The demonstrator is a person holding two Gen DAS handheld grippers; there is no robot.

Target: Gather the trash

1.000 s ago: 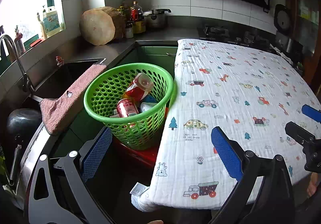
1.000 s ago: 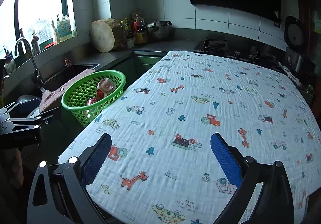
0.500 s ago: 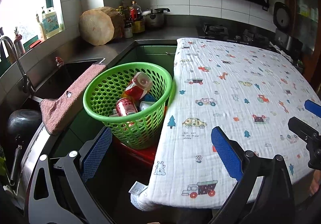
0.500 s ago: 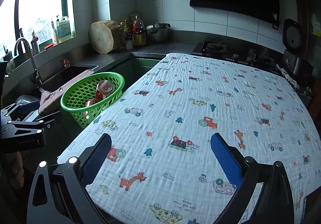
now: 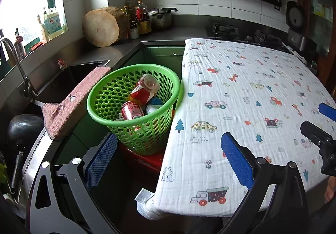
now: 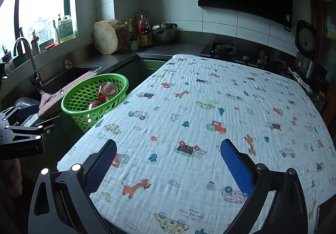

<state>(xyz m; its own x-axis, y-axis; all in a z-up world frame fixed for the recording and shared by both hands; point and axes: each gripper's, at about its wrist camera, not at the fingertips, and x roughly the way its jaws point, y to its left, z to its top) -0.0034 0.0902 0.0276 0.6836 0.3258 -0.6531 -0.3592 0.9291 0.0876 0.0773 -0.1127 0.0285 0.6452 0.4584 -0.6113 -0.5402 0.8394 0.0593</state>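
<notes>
A green perforated basket (image 5: 109, 95) stands beside the table's left edge; it also shows in the right wrist view (image 6: 73, 99). Inside lie a plastic bottle with a red label (image 5: 145, 87), a red can (image 5: 131, 110) and other trash. My left gripper (image 5: 168, 154) is open and empty, below and in front of the basket. My right gripper (image 6: 168, 162) is open and empty above the table's near part. No trash shows on the patterned cloth (image 6: 210, 120).
A sink (image 5: 63, 83) with a pink towel (image 5: 71, 106) over its rim lies left of the basket. A wooden block (image 5: 103, 26), bottles and a pot (image 5: 161, 17) stand on the back counter. A stove (image 6: 224, 49) is behind the table.
Both grippers have drifted slightly back and up, so the basket and table look a little farther. Both stay open and empty.
</notes>
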